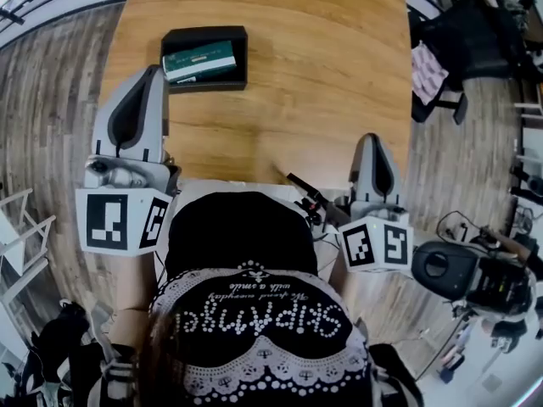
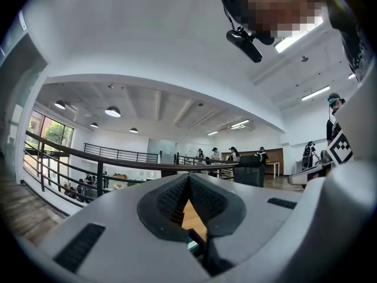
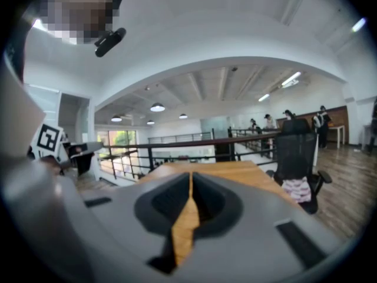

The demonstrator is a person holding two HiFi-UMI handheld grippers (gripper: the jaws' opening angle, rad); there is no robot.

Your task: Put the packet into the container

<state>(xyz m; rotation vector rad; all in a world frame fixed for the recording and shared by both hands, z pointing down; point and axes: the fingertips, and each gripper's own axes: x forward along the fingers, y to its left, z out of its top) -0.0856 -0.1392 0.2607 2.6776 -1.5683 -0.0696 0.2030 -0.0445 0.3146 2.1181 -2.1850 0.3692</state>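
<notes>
Head view shows the packet (image 1: 199,61) lying inside the container (image 1: 204,34) on the table (image 1: 322,75), so your job looks done. Your left gripper (image 1: 151,73) and right gripper (image 1: 374,140) sit near your body with jaws pressed together on nothing.

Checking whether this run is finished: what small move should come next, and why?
Probably just draw both grippers back to rest; nothing seems left to move. The green packet already lies in the black container on the table, and the left gripper and right gripper are both shut with nothing between their fingers.
</notes>
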